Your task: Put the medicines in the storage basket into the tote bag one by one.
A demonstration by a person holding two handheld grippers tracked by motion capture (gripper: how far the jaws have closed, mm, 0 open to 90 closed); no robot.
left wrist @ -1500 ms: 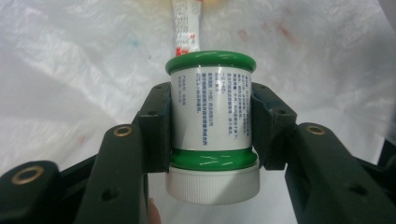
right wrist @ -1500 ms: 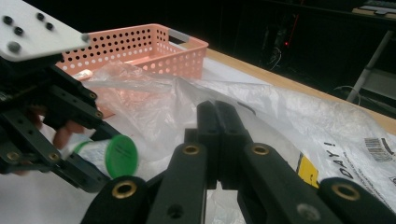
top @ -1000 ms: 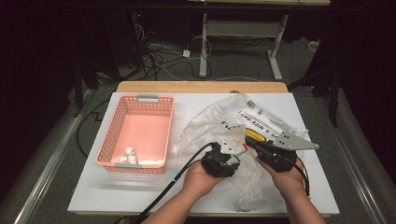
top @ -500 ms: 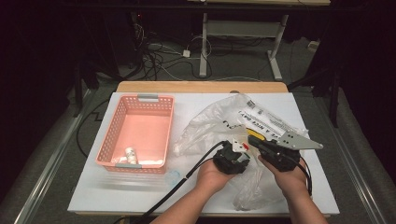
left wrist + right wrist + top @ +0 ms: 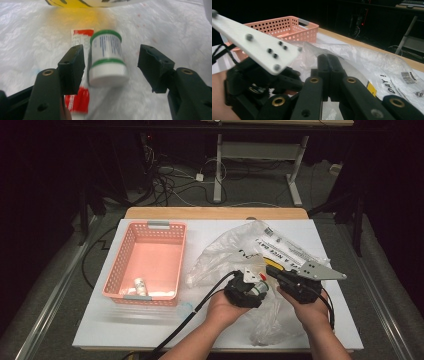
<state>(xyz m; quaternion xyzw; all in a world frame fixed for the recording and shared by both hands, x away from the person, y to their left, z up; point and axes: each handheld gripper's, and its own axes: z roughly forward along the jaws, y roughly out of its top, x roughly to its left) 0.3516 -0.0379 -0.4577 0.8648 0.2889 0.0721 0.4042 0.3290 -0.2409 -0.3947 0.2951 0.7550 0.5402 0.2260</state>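
Note:
A white bottle with green bands lies on its side on crinkled plastic film, beside a red and white tube. My left gripper straddles the bottle. Its jaws have just been opening, and the pads stand clear of the bottle on both sides. In the high view the left gripper sits in the mouth of a clear plastic bag printed with black and yellow. My right gripper is beside it, its jaws shut on the bag's film at the right gripper tips.
A pink perforated basket stands at the table's left with a small white bottle in its near end. The white table top ends in a wooden strip at the back. Cables trail from both grippers towards the near edge.
The left gripper has edged slightly to the right, closer to the right gripper. The right hand has kept its place on the bag.

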